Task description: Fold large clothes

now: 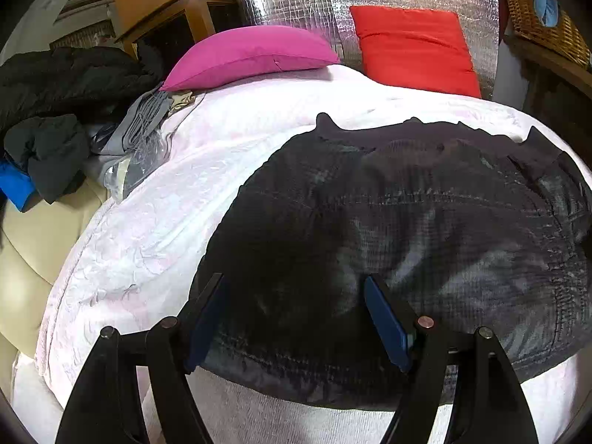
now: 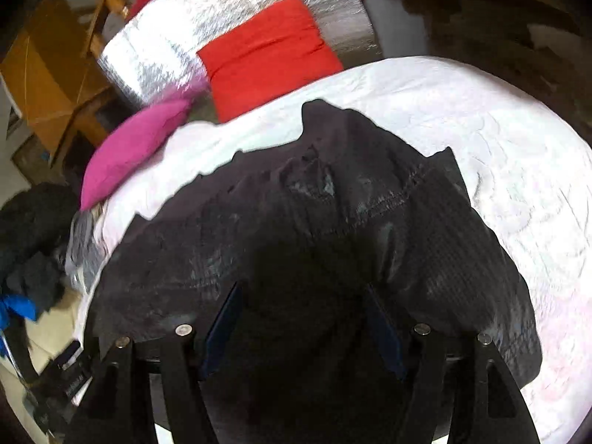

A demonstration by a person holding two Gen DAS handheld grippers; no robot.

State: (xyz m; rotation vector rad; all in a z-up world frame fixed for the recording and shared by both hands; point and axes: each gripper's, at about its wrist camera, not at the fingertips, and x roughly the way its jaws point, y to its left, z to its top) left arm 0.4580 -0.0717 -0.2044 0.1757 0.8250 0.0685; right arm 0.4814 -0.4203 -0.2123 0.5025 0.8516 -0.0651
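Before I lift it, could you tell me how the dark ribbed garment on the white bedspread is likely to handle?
The dark ribbed garment is probably floppy: it drapes over the white bedspread with wrinkled edges. It likely sags when lifted. Its thick stitched seams suggest moderate weight; the textured weave seems unlikely to slip.

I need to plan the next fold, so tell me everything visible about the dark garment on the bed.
The dark garment is black-grey, faded and whitish in patches, with stitched seams and what look like belt loops along its far edge. It lies spread flat, slightly rumpled, on the white bedspread, near the bed's front edge. Both open grippers are over its near edge; contact is unclear.
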